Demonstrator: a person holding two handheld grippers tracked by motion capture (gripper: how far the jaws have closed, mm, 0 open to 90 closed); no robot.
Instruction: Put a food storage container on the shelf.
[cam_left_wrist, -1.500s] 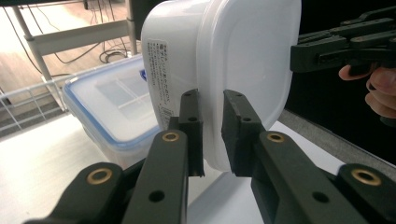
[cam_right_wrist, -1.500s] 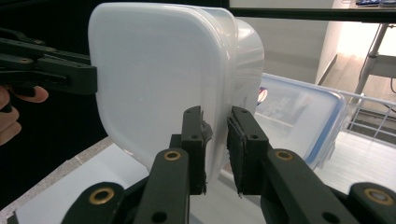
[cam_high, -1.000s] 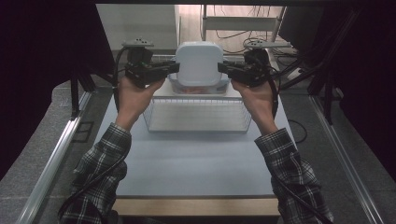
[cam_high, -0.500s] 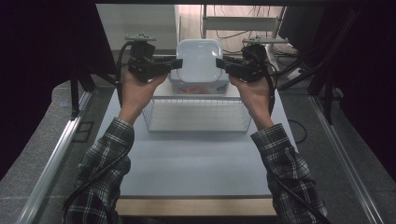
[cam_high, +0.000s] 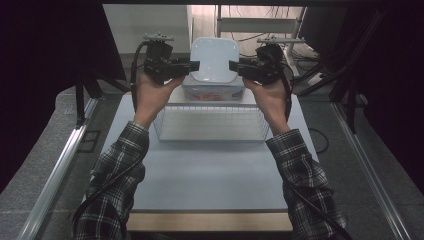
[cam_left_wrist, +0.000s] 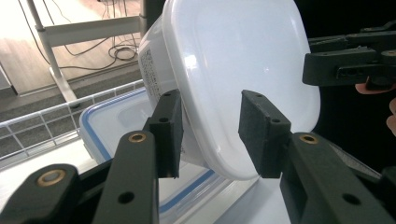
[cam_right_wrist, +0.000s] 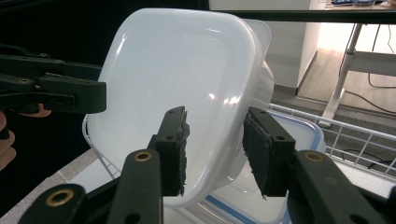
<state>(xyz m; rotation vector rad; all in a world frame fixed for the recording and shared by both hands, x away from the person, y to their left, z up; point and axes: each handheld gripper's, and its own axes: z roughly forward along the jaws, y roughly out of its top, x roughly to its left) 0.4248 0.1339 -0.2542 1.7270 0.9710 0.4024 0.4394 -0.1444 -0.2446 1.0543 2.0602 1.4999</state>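
A white plastic container (cam_high: 215, 60) stands tilted on its edge, resting on a clear lidded box with a blue seal (cam_high: 212, 92). My left gripper (cam_high: 194, 65) is at its left rim and my right gripper (cam_high: 233, 66) at its right rim. In the left gripper view the pads (cam_left_wrist: 167, 133) straddle the container's rim (cam_left_wrist: 224, 84) with a gap showing. The right gripper's pads (cam_right_wrist: 264, 154) likewise stand off the rim (cam_right_wrist: 187, 88). Both pairs of jaws have just been opening, with the rim still between them.
A white wire basket (cam_high: 210, 122) sits on the pale table (cam_high: 210, 175) just in front of the lidded box. Wire rims (cam_left_wrist: 46, 126) (cam_right_wrist: 355, 135) show beside the box. A desk frame and cables (cam_high: 260, 30) lie on the floor beyond; dark curtains flank the table.
Both grippers' jaws have come off the white container's sides and drawn slightly outward. The container now stands more upright, its flat face turned toward me.
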